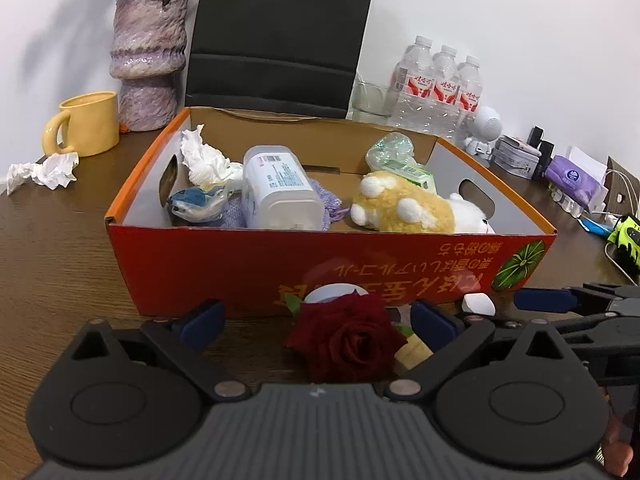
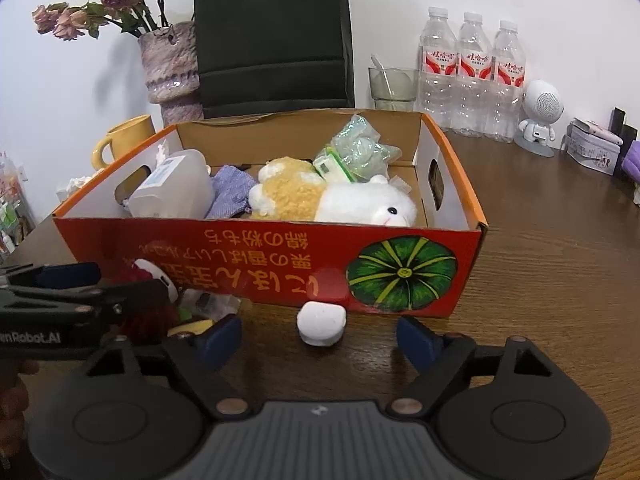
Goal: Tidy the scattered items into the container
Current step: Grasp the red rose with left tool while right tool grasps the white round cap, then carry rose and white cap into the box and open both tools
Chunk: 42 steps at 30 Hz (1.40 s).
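The white cap [image 2: 321, 323] lies on the tabletop [image 2: 540, 280] between the spread, untouching right hand-held gripper [image 2: 320, 342] fingers.

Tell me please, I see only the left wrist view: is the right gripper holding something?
Observer: No. The right gripper is open. A white puck lies on the table between its fingers, and neither pad touches it.
Operator: Good. Is the glass near the bottles empty?
Observer: No, the glass holds a spoon, leaning to the left.
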Motion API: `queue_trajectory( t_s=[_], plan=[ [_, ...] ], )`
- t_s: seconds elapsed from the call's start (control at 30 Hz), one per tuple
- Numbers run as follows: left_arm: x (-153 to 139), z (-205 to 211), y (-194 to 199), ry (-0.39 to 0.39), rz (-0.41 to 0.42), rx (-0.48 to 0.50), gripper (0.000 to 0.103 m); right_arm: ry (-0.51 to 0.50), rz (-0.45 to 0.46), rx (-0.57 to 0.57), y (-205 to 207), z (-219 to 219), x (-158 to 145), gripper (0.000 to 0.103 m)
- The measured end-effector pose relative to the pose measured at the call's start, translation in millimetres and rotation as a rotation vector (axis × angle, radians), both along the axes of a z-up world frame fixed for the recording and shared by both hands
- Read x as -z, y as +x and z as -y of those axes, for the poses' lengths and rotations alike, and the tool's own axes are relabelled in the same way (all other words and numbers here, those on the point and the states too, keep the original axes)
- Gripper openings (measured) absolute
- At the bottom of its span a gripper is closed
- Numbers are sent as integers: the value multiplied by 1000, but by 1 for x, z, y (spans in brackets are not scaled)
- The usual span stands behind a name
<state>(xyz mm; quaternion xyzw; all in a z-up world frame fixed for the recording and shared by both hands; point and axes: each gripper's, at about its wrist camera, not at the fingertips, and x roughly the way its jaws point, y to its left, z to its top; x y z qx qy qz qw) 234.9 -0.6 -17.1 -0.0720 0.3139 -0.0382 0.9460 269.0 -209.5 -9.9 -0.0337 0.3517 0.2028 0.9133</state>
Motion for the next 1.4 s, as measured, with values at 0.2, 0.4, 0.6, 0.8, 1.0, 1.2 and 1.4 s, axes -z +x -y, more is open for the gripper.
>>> queue_trajectory(
  t_s=[0.2, 0.4, 0.6, 0.8, 1.0, 1.2, 1.4],
  plan=[
    [5, 2, 2, -7, -21, -4, 82, -1, -1, 15, 3, -4, 3, 67],
    [10, 2, -4, -13, -13, 26, 56, 2, 13, -3, -2, -5, 4, 25],
    [10, -3, -8, -26, -6, 37, 54, 19, 19, -21, -8, -1, 5, 25],
    [5, -9, -18, -48, 9, 34, 54, 34, 26, -27, -12, 2, 3, 25],
    [-15, -33, -49, -115, 67, -6, 54, 70, 98, -20, -30, 27, -10, 25],
    [-63, -57, -54, -141, 193, -15, 54, 89, 188, 20, -40, 52, -52, 25],
    [-102, -60, -19, -121, 330, -23, 54, 135, 311, 19, -11, 49, -98, 25]
  ],
)
